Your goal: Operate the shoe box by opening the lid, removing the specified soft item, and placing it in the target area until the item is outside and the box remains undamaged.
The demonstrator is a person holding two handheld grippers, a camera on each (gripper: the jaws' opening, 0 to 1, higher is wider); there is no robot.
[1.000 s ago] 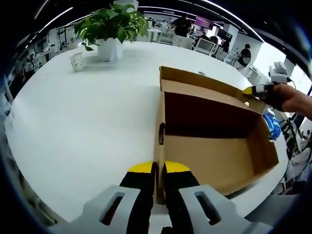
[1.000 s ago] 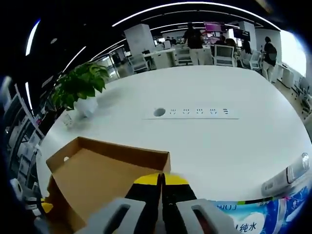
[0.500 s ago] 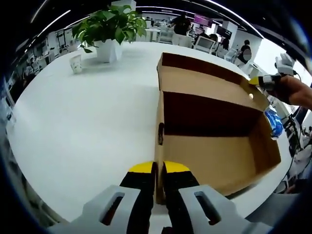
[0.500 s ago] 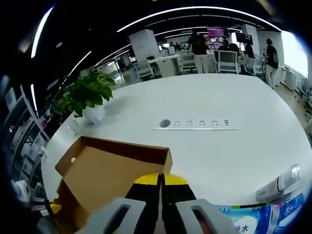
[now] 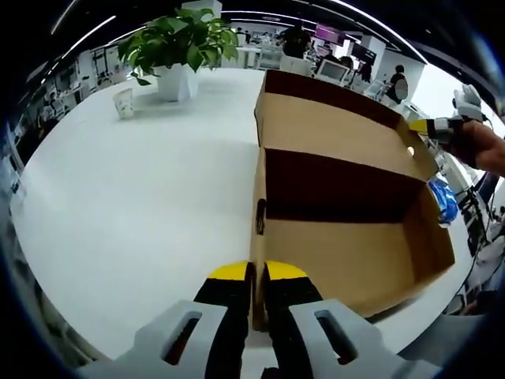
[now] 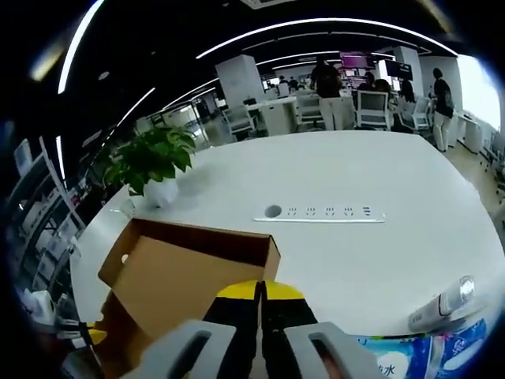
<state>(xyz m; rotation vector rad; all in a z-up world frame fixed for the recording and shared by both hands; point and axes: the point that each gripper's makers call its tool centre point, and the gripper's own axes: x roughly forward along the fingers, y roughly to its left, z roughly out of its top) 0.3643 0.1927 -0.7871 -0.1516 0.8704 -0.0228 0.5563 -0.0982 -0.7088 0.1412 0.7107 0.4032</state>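
Lid (image 5: 335,122) higher, beside plant (image 5: 180,41)

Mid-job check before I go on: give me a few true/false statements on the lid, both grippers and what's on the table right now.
1. The shoe box lid is raised open. True.
2. The left gripper is shut on the box's near wall. True.
3. The right gripper hangs open, away from the box. False: it is shut on the lid's edge.
4. A potted plant stands on the white table. True.
5. The box interior visibly holds a pair of shoes. False: the visible interior shows bare cardboard only.
6. The blue packet lies inside the box. False: it lies on the table beside it.
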